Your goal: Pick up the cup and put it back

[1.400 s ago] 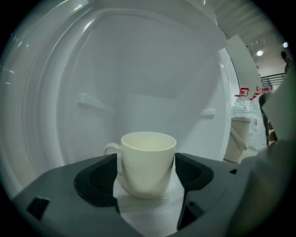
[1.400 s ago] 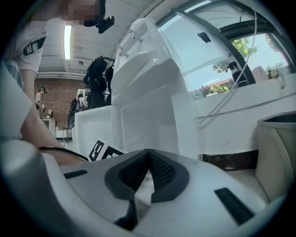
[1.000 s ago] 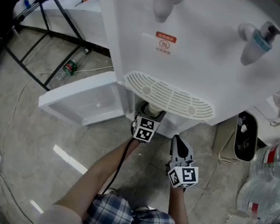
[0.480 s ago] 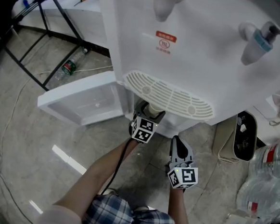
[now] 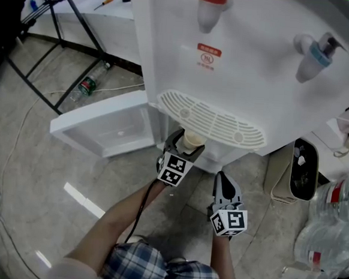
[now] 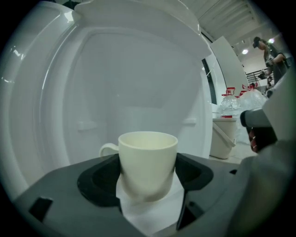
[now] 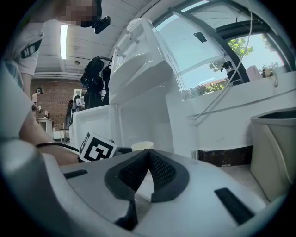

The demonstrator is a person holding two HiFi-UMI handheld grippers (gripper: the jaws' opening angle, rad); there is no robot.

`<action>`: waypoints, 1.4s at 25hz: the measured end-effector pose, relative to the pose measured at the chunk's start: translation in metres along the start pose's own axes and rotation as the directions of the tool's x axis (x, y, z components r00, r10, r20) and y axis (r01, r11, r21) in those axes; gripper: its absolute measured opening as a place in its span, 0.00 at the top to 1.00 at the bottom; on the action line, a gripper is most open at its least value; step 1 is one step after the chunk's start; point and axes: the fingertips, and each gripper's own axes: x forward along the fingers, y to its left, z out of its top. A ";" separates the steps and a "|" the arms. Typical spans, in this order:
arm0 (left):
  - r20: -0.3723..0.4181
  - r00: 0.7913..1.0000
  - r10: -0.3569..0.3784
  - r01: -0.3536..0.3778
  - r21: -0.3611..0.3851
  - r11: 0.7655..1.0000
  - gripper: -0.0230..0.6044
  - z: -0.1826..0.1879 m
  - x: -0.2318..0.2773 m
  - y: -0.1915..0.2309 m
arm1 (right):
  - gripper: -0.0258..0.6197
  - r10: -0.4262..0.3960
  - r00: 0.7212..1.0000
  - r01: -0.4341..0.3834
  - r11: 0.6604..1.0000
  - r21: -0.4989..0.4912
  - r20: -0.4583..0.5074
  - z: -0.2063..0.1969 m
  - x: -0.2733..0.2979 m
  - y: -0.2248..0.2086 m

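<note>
A cream cup [image 6: 148, 163] with its handle at the left stands upright between the dark jaws of my left gripper [image 6: 147, 178], which is shut on it. In the head view the cup [image 5: 191, 141] is just outside the water dispenser's lower cabinet, under the drip grille [image 5: 212, 119]; my left gripper [image 5: 183, 147] holds it there. My right gripper [image 5: 225, 183] hangs lower right of it, shut with nothing in it. The right gripper view shows its jaws [image 7: 149, 172] meeting at the tips, with the cup's rim [image 7: 142, 146] beyond them.
The white dispenser [image 5: 252, 70] has a red tap [image 5: 209, 9] and a blue tap [image 5: 313, 56]. Its cabinet door [image 5: 103, 124] swings open to the left. A bin [image 5: 301, 170], water bottles [image 5: 336, 221], a floor bottle [image 5: 89, 82] and a black stand [image 5: 44, 35] surround it.
My left gripper has drawn back a little out of the cabinet with the cup, so more of the cup shows below the grille. The right gripper has barely moved.
</note>
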 end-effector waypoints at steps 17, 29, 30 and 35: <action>0.096 0.987 -0.129 0.125 0.042 0.991 0.36 0.060 -0.122 -0.028 | 0.93 0.013 1.000 -0.012 1.000 -0.020 0.012 0.009 -0.001 0.006; 0.116 0.984 -0.132 0.128 0.040 0.991 0.36 0.076 -0.161 -0.026 | 0.93 0.020 0.999 -0.019 0.999 -0.038 0.027 0.018 -0.002 0.009; 0.115 0.985 -0.129 0.125 0.037 0.991 0.36 0.074 -0.160 -0.026 | 0.93 0.022 0.999 -0.020 0.999 -0.039 0.027 0.019 -0.002 0.010; 0.123 0.987 -0.105 0.104 0.014 0.994 0.36 0.071 -0.148 -0.026 | 0.93 0.016 1.000 -0.015 0.999 -0.039 0.027 0.019 -0.004 0.007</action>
